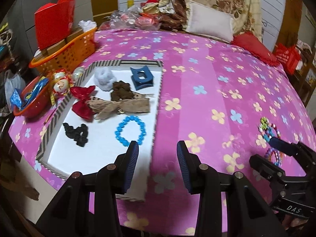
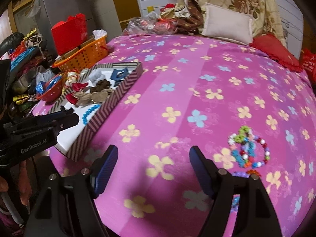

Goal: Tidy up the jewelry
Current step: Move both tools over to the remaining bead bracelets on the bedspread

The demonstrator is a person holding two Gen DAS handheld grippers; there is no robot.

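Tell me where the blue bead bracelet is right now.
The blue bead bracelet lies flat in the white tray, near its front right side, right of the black scrunchie and below the burlap bow, just beyond the left gripper.

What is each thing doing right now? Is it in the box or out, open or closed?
Left claw: open, empty.
Right claw: open, empty.
Striped box: lid off, on the bedspread.
Blue bead bracelet: lying in the box.
Blue hair claw clip: in the box.
Red bow: in the box.
Colourful bead bracelets: outside, piled on the bedspread.
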